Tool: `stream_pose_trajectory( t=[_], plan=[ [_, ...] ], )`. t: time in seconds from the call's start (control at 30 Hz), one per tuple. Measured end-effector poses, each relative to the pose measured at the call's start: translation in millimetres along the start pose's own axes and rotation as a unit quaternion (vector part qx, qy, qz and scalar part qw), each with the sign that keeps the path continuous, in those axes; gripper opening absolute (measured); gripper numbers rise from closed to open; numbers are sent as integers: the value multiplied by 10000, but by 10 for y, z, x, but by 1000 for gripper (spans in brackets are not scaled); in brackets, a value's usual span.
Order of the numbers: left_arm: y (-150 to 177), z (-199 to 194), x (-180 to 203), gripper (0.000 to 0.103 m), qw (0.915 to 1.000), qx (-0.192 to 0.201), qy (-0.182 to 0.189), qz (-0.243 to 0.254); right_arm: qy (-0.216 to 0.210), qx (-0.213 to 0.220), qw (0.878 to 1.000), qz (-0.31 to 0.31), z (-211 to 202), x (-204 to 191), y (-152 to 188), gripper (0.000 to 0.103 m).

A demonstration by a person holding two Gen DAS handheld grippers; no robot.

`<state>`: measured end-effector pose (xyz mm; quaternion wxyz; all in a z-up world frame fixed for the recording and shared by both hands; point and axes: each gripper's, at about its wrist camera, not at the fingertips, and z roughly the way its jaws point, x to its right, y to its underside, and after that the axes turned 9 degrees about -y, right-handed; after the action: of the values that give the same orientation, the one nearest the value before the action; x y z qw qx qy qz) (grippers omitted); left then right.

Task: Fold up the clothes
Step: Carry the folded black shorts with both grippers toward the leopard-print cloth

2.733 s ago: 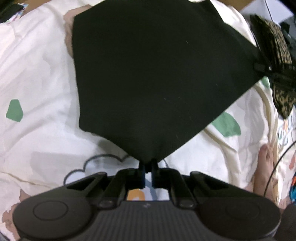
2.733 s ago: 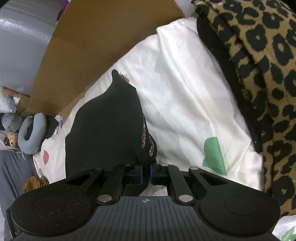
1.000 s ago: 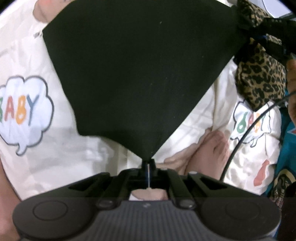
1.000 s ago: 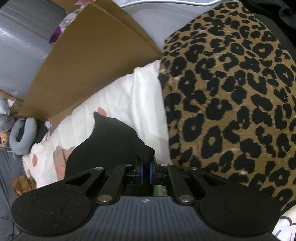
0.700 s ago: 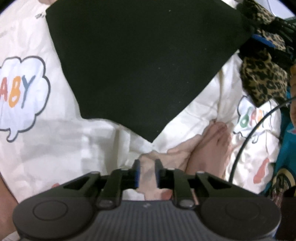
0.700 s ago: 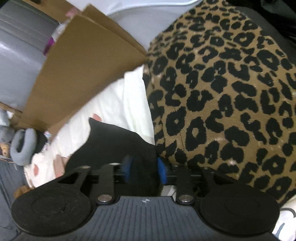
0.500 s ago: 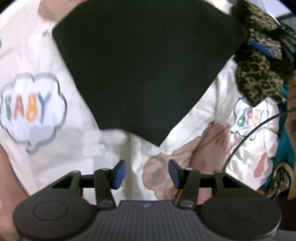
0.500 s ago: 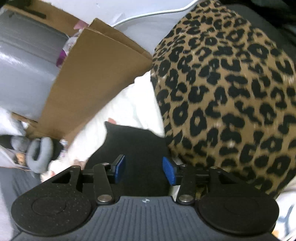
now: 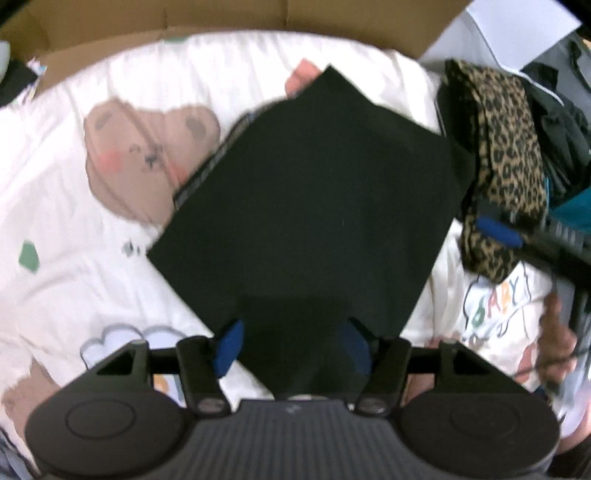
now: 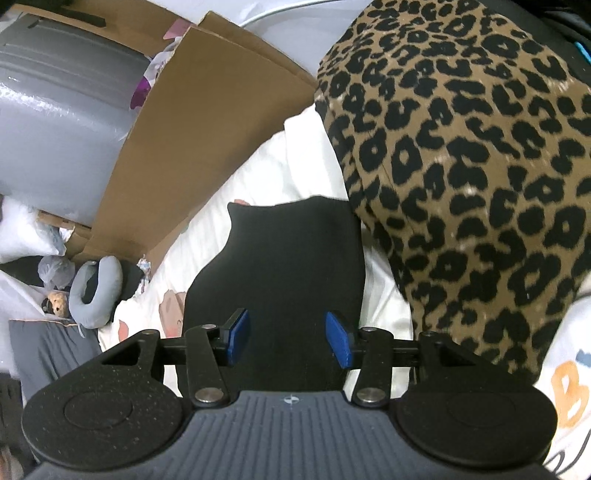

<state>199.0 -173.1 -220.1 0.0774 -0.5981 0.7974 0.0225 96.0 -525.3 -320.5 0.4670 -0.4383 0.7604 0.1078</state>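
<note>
my left gripper (image 9: 291, 341) stands with jaws wide, holding nothing, over the near corner of the folded black garment (image 9: 310, 214). my right gripper (image 10: 287, 338) is likewise spread wide and empty above the same garment. the garment lies flat as a squared fold on the white printed quilt (image 9: 74, 229), its far corner near the cardboard (image 9: 221, 18). a leopard-print garment (image 10: 480, 166) lies just beside it on the right.

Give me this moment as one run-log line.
left gripper: open | right gripper: open | black garment: folded, flat on printed bedsheet | leopard-print garment: beside it
</note>
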Motion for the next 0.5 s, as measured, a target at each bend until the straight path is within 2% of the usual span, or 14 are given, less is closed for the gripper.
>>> stream_pose_trajectory(
  t=[0.2, 0.33, 0.5],
  plan=[
    [-336, -14, -37, 66, 9983, 333, -71, 469, 64, -66, 9999, 55, 18, 32, 160, 55],
    [-491, 132, -54, 66, 9970, 486, -49, 607, 132, -199, 9997, 103, 82, 99, 279, 55],
    [-629, 336, -92, 66, 9929, 730, -156, 925, 1, -345, 9988, 352, 161, 205, 426, 55]
  ],
)
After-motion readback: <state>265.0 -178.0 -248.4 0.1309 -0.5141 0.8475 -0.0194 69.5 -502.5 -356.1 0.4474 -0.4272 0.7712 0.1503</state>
